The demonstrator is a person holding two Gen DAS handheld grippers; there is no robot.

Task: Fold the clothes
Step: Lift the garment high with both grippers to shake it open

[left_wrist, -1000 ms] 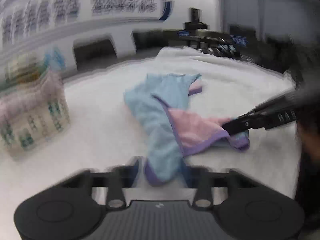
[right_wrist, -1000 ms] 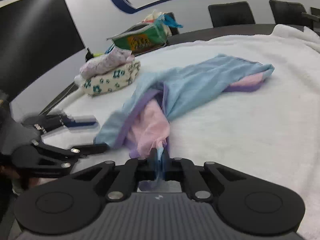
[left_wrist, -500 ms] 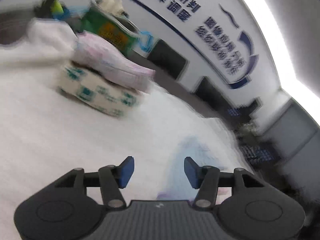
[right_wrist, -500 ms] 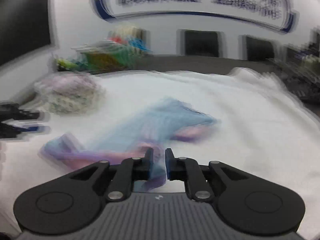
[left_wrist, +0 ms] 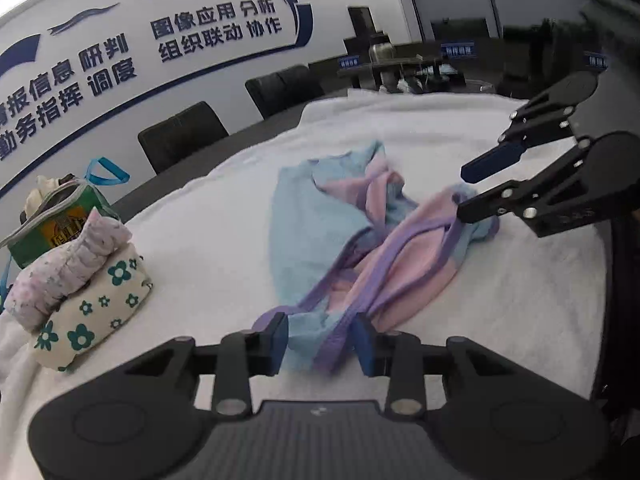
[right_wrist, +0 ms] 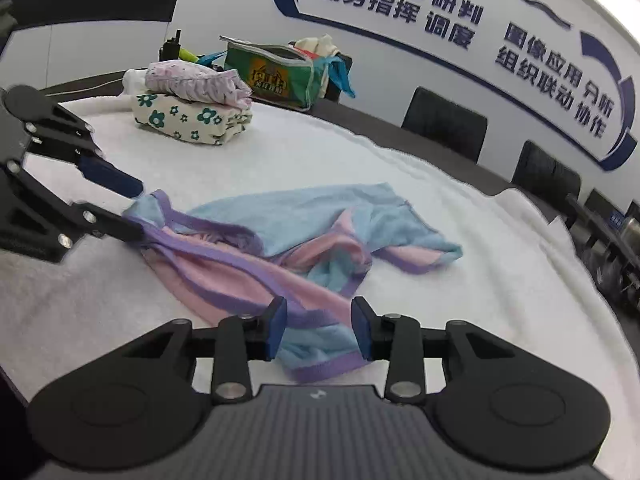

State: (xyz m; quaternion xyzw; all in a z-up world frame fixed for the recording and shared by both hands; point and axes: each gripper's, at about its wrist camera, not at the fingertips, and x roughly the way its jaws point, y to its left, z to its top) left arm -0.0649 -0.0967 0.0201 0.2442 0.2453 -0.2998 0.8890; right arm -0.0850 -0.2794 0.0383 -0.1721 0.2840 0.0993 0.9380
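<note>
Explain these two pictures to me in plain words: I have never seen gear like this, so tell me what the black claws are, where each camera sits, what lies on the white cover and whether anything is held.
There is no robot here. A person holds a two-finger claw in each hand, and a wide-angle camera on each claw looks forward along its fingers.

In the left camera's picture, the left gripper fills the bottom and the right gripper reaches in from the side. The right camera's picture is the reverse: the right gripper is below and the left one comes in at the left edge.

On the white towel-like cover lies a crumpled blue, pink and purple garment. Further back is a stack of folded clothes, with a green bag behind it.

Both claws are open, each with an end of the garment lying between its fingers. Neither has closed on it, so nothing is held.
</note>
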